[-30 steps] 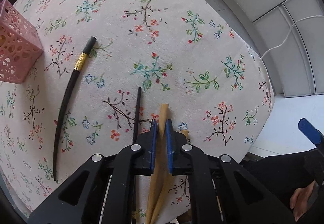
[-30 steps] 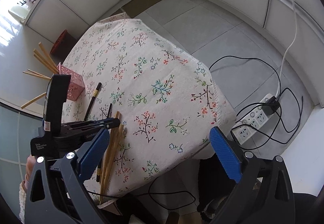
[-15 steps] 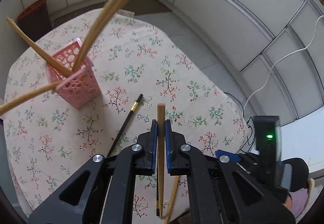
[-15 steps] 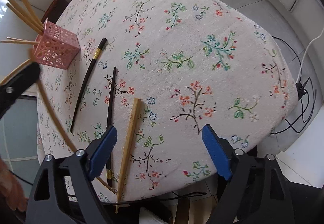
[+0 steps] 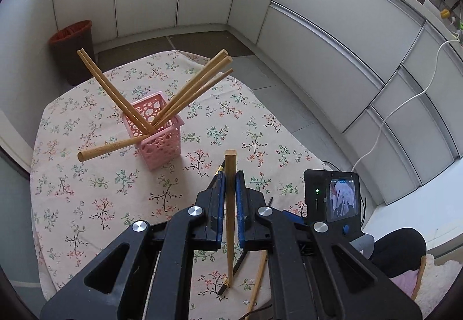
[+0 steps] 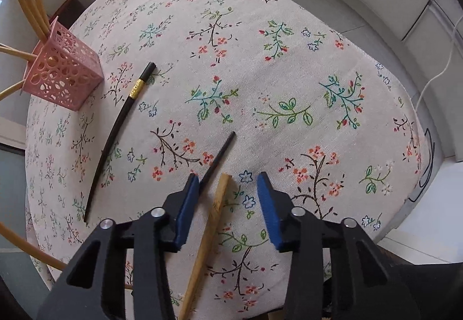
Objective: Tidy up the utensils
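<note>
A: Our left gripper [image 5: 228, 186] is clamped on a wooden chopstick [image 5: 230, 204], lifted clear of the flowered tablecloth [image 5: 86, 192], blunt end up.

B: And our right gripper [image 6: 228, 186]? Its jaws have just been closing, now about half apart, and a second wooden chopstick [image 6: 211, 227] lies on the cloth between the blue pads [image 6: 267, 204], untouched as far as we can see.

A: Just beside it lies a thin black chopstick [image 6: 218, 156]; a longer black one with a gold band [image 6: 115, 129] lies nearer the pink basket [image 5: 157, 131].

B: The basket holds six wooden chopsticks [image 5: 191, 91], leaning outward.
</note>
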The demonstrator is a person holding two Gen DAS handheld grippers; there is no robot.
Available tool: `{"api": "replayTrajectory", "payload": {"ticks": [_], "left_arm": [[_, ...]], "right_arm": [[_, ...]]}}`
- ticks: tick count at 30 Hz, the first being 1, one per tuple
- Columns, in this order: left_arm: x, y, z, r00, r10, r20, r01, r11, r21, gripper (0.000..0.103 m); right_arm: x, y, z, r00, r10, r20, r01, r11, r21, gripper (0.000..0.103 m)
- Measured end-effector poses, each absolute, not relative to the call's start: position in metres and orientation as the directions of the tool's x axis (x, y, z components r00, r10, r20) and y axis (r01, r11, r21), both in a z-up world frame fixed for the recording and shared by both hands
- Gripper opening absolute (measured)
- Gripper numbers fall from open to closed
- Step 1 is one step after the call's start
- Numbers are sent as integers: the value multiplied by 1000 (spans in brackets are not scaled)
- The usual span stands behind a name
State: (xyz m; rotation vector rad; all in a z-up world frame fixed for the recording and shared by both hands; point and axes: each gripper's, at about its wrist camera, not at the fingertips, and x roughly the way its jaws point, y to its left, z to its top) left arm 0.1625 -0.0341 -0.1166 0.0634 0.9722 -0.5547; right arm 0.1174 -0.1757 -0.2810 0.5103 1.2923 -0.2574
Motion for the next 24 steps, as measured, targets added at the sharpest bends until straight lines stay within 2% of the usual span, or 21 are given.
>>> {"api": "replayTrajectory", "payload": {"ticks": [3,6,14,24], "left_arm": [[161,-31,-115,444,-421,-791,470,861,-195,7],[160,-30,-112,451,-423,-786,464,863,-199,7],[154,-28,-102,473,-436,-766,466,861,-202,7],[133,-8,-58,563,-461,-686,451,867,-212,7]], "right_arm": [[121,-190,-284,290,175,-941,481,824,302,10],[119,-200,-282,330,230,-915,489,787,375,9],[117,-211,-242,462,226,-857,443,779,444,8],[77,-201,-138,647,211,-733,200,881,429,8]]}}
